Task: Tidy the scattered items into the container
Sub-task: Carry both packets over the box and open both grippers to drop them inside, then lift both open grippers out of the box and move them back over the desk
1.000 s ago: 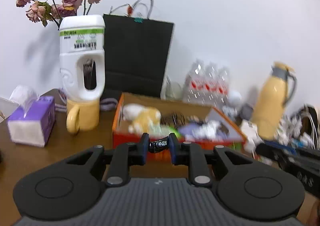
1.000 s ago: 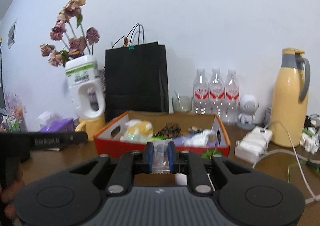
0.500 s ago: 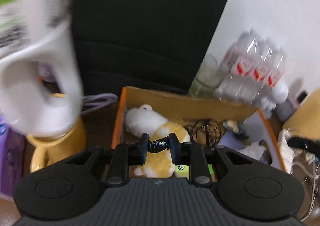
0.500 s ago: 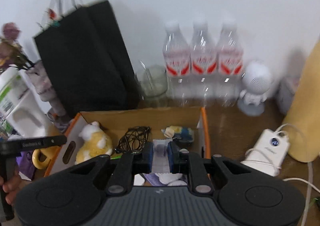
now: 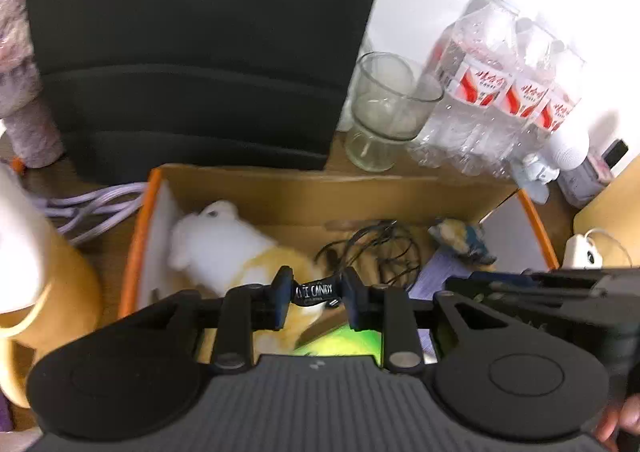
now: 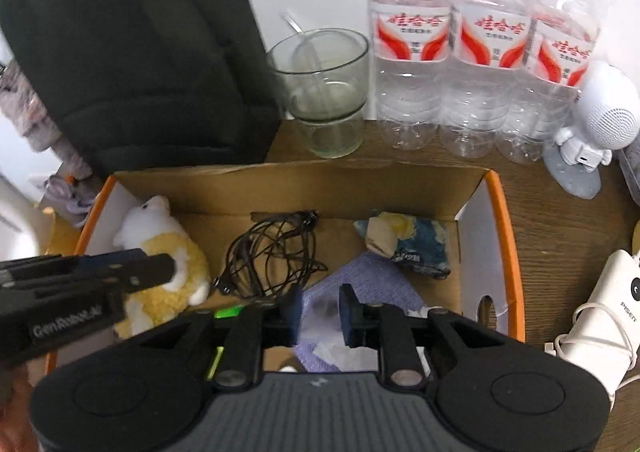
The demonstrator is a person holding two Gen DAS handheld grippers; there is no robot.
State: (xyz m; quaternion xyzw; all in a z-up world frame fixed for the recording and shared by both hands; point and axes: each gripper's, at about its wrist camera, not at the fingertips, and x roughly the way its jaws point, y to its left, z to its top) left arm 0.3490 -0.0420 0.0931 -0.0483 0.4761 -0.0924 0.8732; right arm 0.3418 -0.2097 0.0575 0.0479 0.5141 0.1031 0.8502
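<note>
The orange-rimmed cardboard box (image 5: pixel 280 187) (image 6: pixel 500 219) holds a white and yellow plush toy (image 5: pixel 216 248) (image 6: pixel 160 236), a tangle of black cable (image 5: pixel 380 248) (image 6: pixel 272 252), a blue and yellow wrapper (image 6: pixel 404 240) and a purple cloth (image 6: pixel 368 280). My left gripper (image 5: pixel 316 292) is shut on a small black candy packet (image 5: pixel 315 290) above the plush toy. My right gripper (image 6: pixel 320 308) is shut on a clear plastic packet (image 6: pixel 322 306) above the purple cloth. The left gripper also shows in the right wrist view (image 6: pixel 80 280).
Behind the box stand a black paper bag (image 6: pixel 140 51), a glass cup (image 6: pixel 324 91), three water bottles (image 6: pixel 480 51) and a white astronaut figure (image 6: pixel 592 131). A white charger with cable (image 6: pixel 608 312) lies at the right. A yellow mug (image 5: pixel 36 312) stands at the left.
Both grippers have moved forward and tipped down over the box, each still holding its packet. The box's inside now fills both views.
</note>
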